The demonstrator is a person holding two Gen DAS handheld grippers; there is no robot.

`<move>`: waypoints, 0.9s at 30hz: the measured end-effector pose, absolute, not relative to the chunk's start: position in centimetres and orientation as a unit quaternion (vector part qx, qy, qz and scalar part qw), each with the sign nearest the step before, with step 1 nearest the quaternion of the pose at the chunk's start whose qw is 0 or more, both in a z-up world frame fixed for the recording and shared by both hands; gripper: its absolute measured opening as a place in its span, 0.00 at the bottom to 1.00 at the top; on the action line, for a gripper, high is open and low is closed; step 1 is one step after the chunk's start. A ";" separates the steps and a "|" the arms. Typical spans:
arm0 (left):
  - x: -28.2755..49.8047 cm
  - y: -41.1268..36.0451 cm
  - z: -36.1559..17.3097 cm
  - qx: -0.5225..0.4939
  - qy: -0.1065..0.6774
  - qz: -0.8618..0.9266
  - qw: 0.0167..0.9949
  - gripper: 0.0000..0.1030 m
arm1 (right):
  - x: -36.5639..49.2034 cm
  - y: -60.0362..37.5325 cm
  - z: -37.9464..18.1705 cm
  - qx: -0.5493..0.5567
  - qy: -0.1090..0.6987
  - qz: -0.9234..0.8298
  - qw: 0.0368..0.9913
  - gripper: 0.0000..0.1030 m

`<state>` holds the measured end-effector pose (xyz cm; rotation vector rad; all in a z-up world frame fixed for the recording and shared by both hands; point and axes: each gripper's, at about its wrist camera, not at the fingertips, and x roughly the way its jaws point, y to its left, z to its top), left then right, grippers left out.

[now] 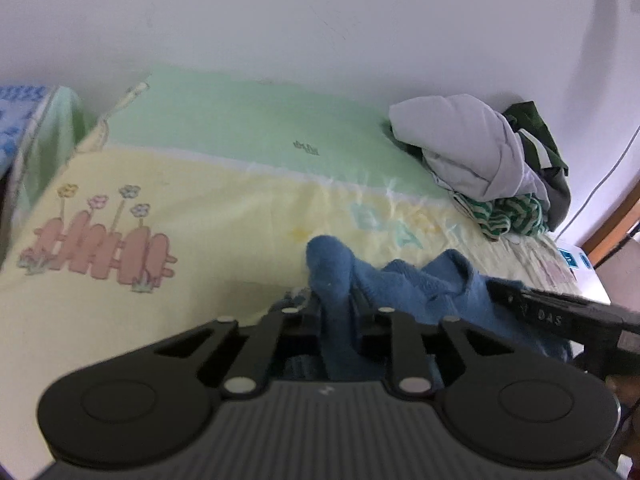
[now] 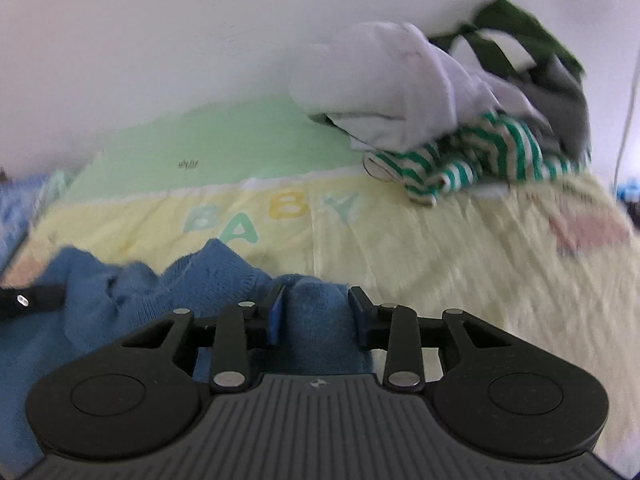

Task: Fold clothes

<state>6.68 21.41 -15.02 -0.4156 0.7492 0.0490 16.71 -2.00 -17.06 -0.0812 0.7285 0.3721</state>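
Observation:
A blue knitted garment [image 1: 420,288] lies bunched on the yellow and green baby blanket [image 1: 200,208] at the near edge. My left gripper [image 1: 338,300] is shut on a raised fold of it, the cloth squeezed between the black fingers. In the right wrist view the same blue garment [image 2: 160,292] spreads to the left, and my right gripper [image 2: 318,308] is shut on another thick bunch that fills the gap between its blue pads. The right gripper's black finger [image 1: 560,316] shows at the right of the left wrist view.
A pile of clothes sits at the back right against the white wall: a white garment [image 2: 384,92], a green-and-white striped one [image 2: 480,152] and a dark green one [image 2: 520,28]. The blanket [image 2: 440,260] carries "BABY" lettering. A blue patterned cloth [image 1: 16,112] lies at far left.

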 end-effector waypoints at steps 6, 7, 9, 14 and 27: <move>5.9 19.7 -14.9 -0.156 0.352 0.039 0.922 0.24 | 14.3 0.3 -18.1 -0.172 0.276 0.199 0.924 0.26; 5.7 19.8 -14.5 -0.155 0.352 0.041 0.922 0.24 | 14.3 0.2 -18.2 -0.173 0.273 0.199 0.925 0.26; 5.2 20.1 -13.6 -0.151 0.347 0.046 0.924 0.25 | 14.7 -0.1 -17.9 -0.172 0.278 0.205 0.923 0.27; 2.6 20.0 -9.2 -0.151 0.298 0.044 0.942 0.09 | 14.8 -0.1 -17.7 -0.176 0.282 0.217 0.918 0.27; 3.7 14.7 -15.1 -0.127 0.339 0.088 0.928 0.19 | 16.4 -1.9 -17.9 -0.064 0.310 0.237 0.919 0.30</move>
